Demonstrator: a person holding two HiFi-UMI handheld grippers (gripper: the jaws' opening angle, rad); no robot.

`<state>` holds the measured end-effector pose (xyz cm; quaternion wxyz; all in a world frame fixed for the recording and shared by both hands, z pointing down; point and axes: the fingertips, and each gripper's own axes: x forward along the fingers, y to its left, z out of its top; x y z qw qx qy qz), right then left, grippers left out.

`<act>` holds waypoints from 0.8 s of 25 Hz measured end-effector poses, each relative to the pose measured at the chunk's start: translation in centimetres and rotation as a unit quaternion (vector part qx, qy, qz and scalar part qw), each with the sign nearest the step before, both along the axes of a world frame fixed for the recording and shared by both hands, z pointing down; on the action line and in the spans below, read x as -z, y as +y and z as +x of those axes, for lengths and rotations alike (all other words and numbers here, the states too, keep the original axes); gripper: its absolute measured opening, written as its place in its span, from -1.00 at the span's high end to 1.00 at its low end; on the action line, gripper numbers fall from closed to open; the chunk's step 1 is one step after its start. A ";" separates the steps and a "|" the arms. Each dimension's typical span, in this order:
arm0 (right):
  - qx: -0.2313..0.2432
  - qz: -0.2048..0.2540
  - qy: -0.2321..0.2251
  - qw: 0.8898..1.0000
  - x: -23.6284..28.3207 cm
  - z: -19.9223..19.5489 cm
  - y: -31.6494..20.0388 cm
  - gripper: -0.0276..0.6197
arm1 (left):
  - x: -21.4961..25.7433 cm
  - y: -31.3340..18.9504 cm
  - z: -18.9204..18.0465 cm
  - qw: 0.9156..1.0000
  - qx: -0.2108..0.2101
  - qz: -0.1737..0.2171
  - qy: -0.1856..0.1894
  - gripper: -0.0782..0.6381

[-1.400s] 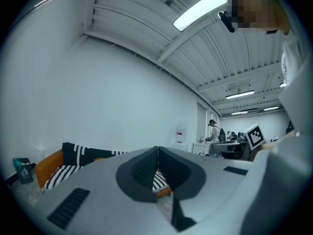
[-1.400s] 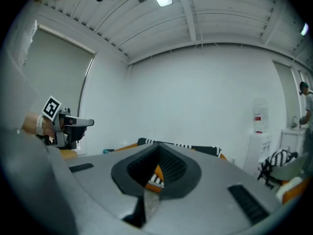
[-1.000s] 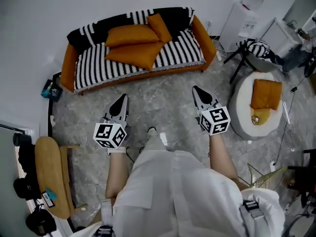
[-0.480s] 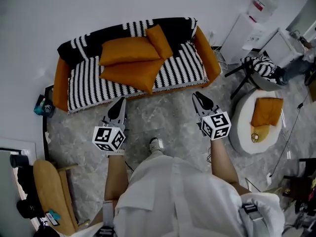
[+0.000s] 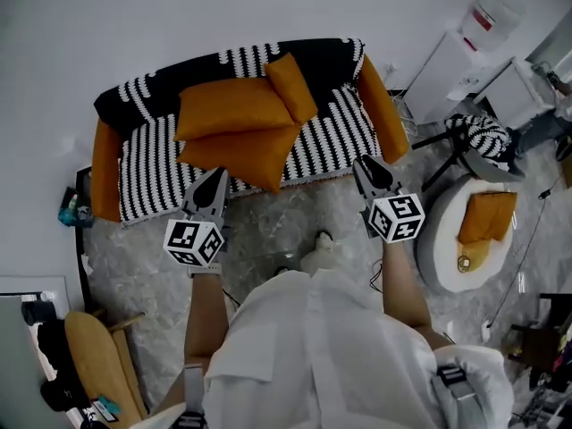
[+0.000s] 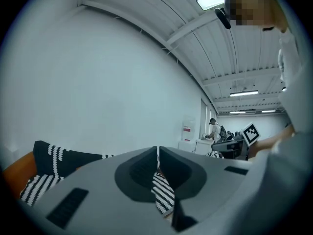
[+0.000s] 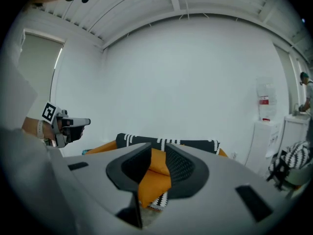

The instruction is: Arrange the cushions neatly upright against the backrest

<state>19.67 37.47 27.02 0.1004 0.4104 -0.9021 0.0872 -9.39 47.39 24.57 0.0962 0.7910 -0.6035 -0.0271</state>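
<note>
This looks like the approach step, with no cushion touched yet. Both forearms reach forward side by side over the floor [image 5: 295, 217]; the left claw [image 5: 215, 179] points level, its jaws pressed together and empty, while the right claw [image 5: 366, 164] tips slightly down, its jaws just opened and spread around nothing. Just beyond, on the striped sofa [image 5: 335, 128], two large orange cushions [image 5: 234, 128] lie flat and overlapping, with a smaller cushion [image 5: 292, 86] tilted at their right by the backrest [image 5: 317, 54]. The next move probably calls for pinching an edge of the near cushion and standing it up.
</note>
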 end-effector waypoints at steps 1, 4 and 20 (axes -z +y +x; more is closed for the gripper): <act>-0.002 -0.001 -0.006 1.000 -0.1 -0.2 -1.5 0.61 | -0.2 -1.4 -0.1 1.000 -0.002 -0.001 -0.001 0.70; 0.008 -0.005 -0.007 1.000 -1.1 -1.0 -6.6 0.55 | -1.0 -6.0 -0.1 1.000 -0.009 -0.007 -0.007 0.68; 0.140 -0.103 0.018 0.985 -11.7 -7.8 -41.0 0.30 | -7.8 -38.2 -1.1 0.998 0.033 -0.055 0.029 0.44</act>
